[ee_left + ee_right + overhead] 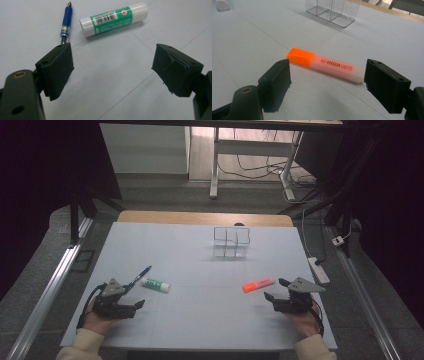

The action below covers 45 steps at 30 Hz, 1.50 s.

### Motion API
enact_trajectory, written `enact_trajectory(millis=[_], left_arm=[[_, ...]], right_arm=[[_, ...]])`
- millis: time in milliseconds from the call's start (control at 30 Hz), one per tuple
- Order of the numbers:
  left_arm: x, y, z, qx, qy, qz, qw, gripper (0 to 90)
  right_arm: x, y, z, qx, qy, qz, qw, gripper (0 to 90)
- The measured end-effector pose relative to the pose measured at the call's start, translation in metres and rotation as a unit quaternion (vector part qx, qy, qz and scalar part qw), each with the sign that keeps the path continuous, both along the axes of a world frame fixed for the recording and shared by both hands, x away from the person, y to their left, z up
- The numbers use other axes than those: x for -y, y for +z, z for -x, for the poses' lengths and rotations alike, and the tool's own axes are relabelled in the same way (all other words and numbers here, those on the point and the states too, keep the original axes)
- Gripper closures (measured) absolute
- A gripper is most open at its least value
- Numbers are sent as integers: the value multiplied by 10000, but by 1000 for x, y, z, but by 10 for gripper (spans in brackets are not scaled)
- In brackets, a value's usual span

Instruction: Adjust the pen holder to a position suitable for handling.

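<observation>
Opening stage of a tidying job, before any grasp: both tools rest low on the white table (pixel 200 320) with nothing between their jaws. The left gripper (pixel 134 300) has its jaws spread wide and empty; just ahead of it lie a blue pen (pixel 66 23) and a glue stick (pixel 113 18), side by side, near each other but apart. The pen's long axis runs away from the gripper, its tip at the far end; in the left gripper view its near end sits behind the left jaw. The glue stick lies crosswise to the pen, tilted, its white cap toward the right of that view. The right gripper (pixel 275 290) is likewise spread and empty, facing an orange highlighter (pixel 325 65) that lies flat on the table just beyond the jaws. In the right gripper view the highlighter's long axis runs almost straight across the gap, orange cap at the left, pale barrel trailing right. A clear organizer (pixel 231 242) with upright compartments stands at the far middle of the table, well apart from all three items, and is the likely destination. Judged next move: each gripper advances and turns until its jaws straddle the chosen item across the narrow width, then closes; the right in particular needs a wrist turn, since the highlighter now lies along the jaw gap, not across it.
</observation>
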State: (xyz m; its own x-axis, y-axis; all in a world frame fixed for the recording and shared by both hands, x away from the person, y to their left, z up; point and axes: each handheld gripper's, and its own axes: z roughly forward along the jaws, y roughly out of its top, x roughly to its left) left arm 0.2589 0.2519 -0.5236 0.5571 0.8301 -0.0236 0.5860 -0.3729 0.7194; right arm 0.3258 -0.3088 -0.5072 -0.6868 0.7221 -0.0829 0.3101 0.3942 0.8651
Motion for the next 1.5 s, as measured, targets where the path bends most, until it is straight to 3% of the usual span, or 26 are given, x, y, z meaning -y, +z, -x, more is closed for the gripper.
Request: enact_trajectory(millis=[967, 1167, 1267, 1500], left_arm=[[0, 0, -4, 88, 68, 4, 9999, 171], [0, -1, -6, 77, 82, -24, 9999, 171], [1, -1, -6, 72, 61, -38, 9999, 171], [1, 0, -5, 90, 53, -16, 9999, 170]], right_arm=[[-3, -4, -2, -166, 20, 63, 9998, 202], [-5, 1, -5, -191, -26, -179, 9997, 208], [-8, 4, -8, -240, -80, -116, 9996, 209], [-12, 9, -16, -283, -224, -249, 9990, 229]])
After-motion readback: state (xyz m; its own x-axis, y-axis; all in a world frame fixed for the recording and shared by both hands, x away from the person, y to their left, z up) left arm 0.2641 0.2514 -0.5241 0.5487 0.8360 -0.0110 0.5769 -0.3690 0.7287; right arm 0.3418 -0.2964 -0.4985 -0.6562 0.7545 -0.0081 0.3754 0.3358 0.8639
